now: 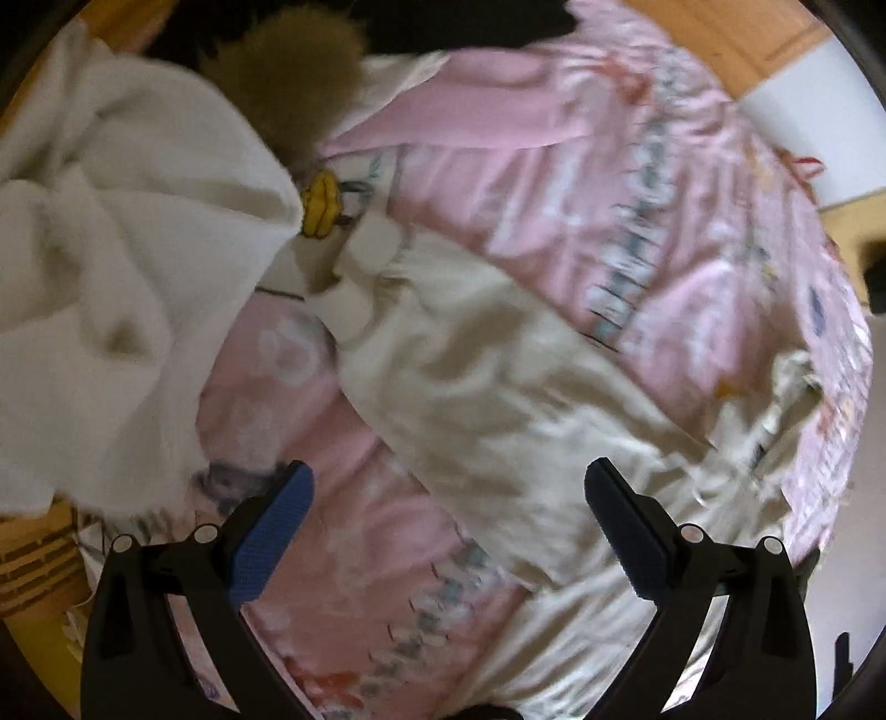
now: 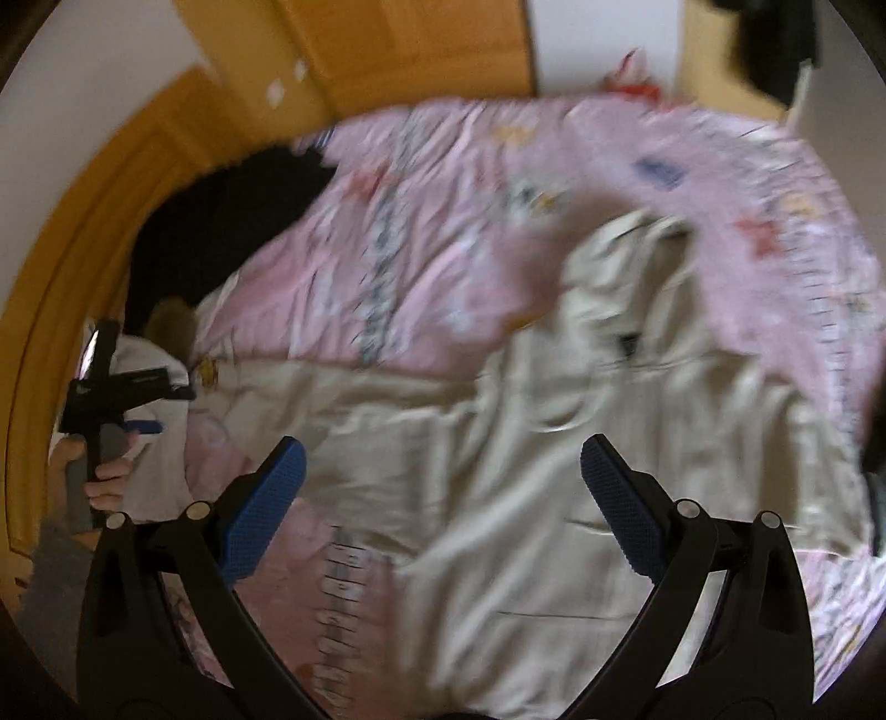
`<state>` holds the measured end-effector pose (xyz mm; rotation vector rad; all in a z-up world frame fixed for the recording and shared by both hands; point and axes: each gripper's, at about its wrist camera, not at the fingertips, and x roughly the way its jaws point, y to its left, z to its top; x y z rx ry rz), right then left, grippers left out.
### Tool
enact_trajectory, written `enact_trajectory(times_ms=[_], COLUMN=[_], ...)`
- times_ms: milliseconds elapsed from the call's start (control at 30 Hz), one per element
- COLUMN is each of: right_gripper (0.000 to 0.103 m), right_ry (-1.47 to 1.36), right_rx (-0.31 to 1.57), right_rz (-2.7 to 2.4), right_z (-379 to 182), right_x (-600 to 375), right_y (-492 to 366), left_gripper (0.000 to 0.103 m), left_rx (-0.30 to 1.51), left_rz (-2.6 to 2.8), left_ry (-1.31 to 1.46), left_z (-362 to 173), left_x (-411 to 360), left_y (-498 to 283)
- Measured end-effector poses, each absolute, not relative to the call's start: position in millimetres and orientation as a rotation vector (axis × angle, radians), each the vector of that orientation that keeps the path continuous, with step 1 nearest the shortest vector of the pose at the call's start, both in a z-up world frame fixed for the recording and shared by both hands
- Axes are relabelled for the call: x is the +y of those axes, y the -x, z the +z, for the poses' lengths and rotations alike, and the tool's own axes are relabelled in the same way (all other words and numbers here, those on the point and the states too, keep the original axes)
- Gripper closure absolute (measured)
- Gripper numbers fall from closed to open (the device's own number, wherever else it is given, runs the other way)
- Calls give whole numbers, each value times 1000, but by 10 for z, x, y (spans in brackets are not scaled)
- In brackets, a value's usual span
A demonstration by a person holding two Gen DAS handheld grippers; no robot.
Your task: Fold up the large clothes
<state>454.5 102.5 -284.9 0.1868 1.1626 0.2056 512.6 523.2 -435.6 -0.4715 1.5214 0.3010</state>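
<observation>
Both the left tool and right tool gape wide (holding nothing) above the beige garment, which spreads toward 2 o'clock on the bed.

This is a bedroom in a home. A bed takes up most of both views, covered with a pink printed quilt, with clothes lying loose on it. A wooden headboard curves round one side, and a wooden door stands in a white wall behind.
</observation>
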Motion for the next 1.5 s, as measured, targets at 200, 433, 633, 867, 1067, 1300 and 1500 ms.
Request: enact_trajectory(times_ms=[200,433,633,867,1067,1300,1500], right_gripper=[6,6,6,60,66,66,66], right_ry=[-181,-251,-169,-168,-239,-323,-406], right_rx=[1225,1158,1260,1421,1389,1305,1193], right_rz=[314,482,380,332,333,290,159], right_z=[-3500,-4479,-5307,-6130,-6013,-5811,-5666], right_x=[1889,2130,2180,2054,1730,886,-468], right_y=[-5007,-5183,-5172,-5026,-4811,-4652,-4492], left_gripper=[8,33,92,94,94,94,94], left_rx=[1553,1589,1550,1451,1236,1053,1009], left_rz=[374,344,337,278,144,-142,-367], left_ry=[520,590,562,420,280,219,182], left_z=[-5261,-5893,-5926,-5484,-4374,-3404,-3246], left_x=[5760,5925,5951,5561,4581,2837,1132], left_y=[-5415,-5545,-5566,-5450,-5212,-4898,-4620])
